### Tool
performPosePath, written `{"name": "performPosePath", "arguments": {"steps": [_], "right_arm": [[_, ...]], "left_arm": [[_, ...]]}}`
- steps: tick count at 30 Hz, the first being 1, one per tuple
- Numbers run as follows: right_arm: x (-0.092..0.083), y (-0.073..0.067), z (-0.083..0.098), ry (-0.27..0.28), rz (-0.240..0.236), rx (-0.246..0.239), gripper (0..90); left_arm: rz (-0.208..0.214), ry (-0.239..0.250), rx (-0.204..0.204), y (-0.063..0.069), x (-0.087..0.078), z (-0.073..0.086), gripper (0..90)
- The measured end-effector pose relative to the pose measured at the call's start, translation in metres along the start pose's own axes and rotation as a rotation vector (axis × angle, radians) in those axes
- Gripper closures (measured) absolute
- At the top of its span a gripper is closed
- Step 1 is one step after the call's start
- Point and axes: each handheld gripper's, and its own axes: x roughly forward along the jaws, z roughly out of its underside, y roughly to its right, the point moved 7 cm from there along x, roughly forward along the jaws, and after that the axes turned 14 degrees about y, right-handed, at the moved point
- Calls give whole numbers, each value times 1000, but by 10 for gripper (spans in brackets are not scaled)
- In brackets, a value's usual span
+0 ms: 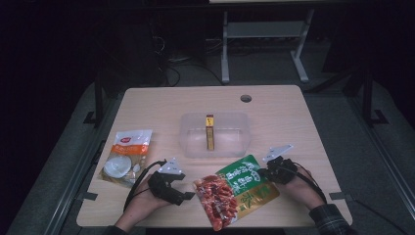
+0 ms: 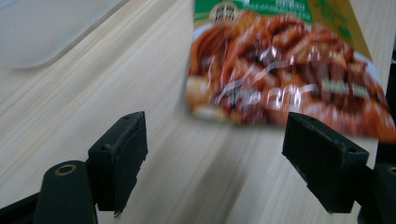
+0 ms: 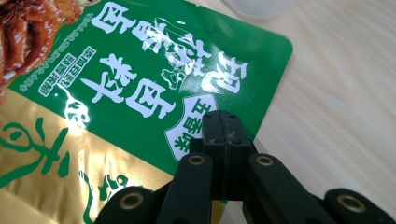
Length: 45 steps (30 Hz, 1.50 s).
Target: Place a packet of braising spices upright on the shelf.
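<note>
Near edge of the table (image 1: 293, 105): right gripper (image 3: 223, 128) is pinching the green-and-gold snack pouch (image 1: 237, 191) at its right edge, jaws pressed tight together on the film. The pouch is sitting near the middle of the near edge, angled, its meat-photo end pointing at the person. From the high view it's hard to tell whether it's lying flat or riding slightly lifted.

Left gripper (image 2: 212, 154) is hovering just left of the pouch, jaws spread wide, nothing between them, bare wood grain underneath. The printed end of the pouch is sitting just beyond its pads (image 2: 119, 154).

Handling guess: light, flat, glossy foil laminate, so floppy and slippery. It's likely sagging from a one-edge pinch; a sealed seam is the better grab, since the middle will buckle. A second pinch on the opposite edge should be steadying it.

Further out, towards the left edge: an orange-and-white food bag (image 1: 126, 155) with a clear window, soft and crinkly, lying flat.

Centre of the table: a clear plastic tub (image 1: 188, 134), rounded corners, rigid, holding a slim brown-and-yellow stick pack (image 1: 209, 132) lying lengthwise.

Far edge: a round cable hole (image 1: 245, 98).
</note>
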Motion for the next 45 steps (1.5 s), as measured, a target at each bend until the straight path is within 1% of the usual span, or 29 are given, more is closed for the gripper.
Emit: {"name": "performPosePath", "arguments": {"steps": [2,5,8,10,12,14,15,17,22,24,25,26,27,28,29,31,32,34,35,36,38,40,41,42,43,44,45], "right_arm": [[3,-8,-2,-3,-10,-5,900],[6,-19,-5,-5,-29,-12,900],[9,-26,-7,-2,-46,-21,900],[10,-32,-8,1,-64,-17,900],[12,-36,-9,5,-75,-23,900],[13,-39,-9,6,-80,-30,900],[14,-40,-10,6,-85,-34,900],[14,-39,-10,5,-85,-37,900],[13,-39,-10,13,-78,-34,900],[9,-37,-12,36,-77,-21,896],[7,-35,-13,54,-70,-18,847],[5,-34,-15,63,-60,-17,828],[2,-32,-16,78,-55,-5,782],[-1,-30,-17,92,-45,-3,738],[-3,-29,-17,97,-35,2,708],[-7,-27,-16,105,-31,17,625],[-10,-26,-16,113,-26,23,599],[-14,-26,-17,133,-18,37,528],[-17,-26,-17,139,-15,51,486],[-19,-25,-16,145,-10,54,468],[-22,-26,-15,154,-4,64,407],[-25,-28,-14,166,2,73,374],[-27,-28,-13,164,0,70,357],[-28,-28,-13,175,-1,66,348],[-29,-30,-13,178,-4,74,335],[-29,-30,-12,181,-8,74,323],[-29,-30,-12,185,-4,69,317]], "left_arm": [[18,6,-8,4,5,-2,216],[41,3,-2,10,13,-4,214],[57,2,10,15,22,-6,205],[61,-7,26,16,29,-7,198],[64,-4,20,18,34,-8,196],[64,-10,34,18,38,-8,190],[64,-13,38,17,39,-8,187],[59,-22,33,16,43,-7,180],[50,-40,63,16,44,-5,167],[47,-40,80,17,45,-4,168],[43,-39,87,17,45,-4,167],[39,-43,93,18,45,-3,168],[40,-52,112,18,45,-3,171],[36,-52,118,18,45,-3,182],[33,-50,121,18,45,-3,200],[24,-52,119,19,45,-4,231],[25,-53,125,20,45,-5,259],[26,-54,135,22,45,-5,338],[28,-64,159,22,44,-6,383],[24,-52,151,24,45,-6,428],[25,-63,171,26,46,-7,523],[31,-64,172,28,47,-9,616],[37,-75,183,28,47,-9,678],[39,-75,185,28,47,-9,726],[41,-67,177,29,48,-9,779],[43,-60,166,29,49,-10,803],[44,-65,162,29,48,-10,822]]}}
